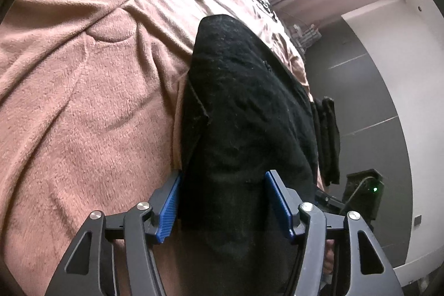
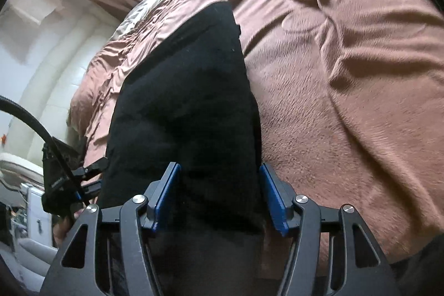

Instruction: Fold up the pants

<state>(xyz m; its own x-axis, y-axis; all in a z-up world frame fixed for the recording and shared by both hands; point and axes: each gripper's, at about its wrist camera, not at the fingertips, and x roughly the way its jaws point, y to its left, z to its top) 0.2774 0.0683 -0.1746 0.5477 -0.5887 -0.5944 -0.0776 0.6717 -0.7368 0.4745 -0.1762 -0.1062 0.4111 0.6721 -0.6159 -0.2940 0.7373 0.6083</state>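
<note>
Black pants point(image 1: 244, 107) lie folded lengthwise on a pinkish-brown fleece blanket point(image 1: 83, 101) on a bed. My left gripper point(image 1: 223, 179) is open, its blue pads point(image 1: 169, 210) on either side of the pants' near end, with the fabric between them. In the right wrist view the same black pants point(image 2: 188, 101) stretch away from me. My right gripper point(image 2: 219, 171) is open too, straddling the near end of the pants with its blue pads point(image 2: 273, 199) wide apart. Neither gripper pinches the cloth.
The blanket point(image 2: 347, 88) covers the bed with many wrinkles. The bed's edge runs past the pants on the left view's right side, with grey floor point(image 1: 369, 113), a white wall and a black box with a green light point(image 1: 366, 187). The other gripper point(image 2: 66, 174) shows at left.
</note>
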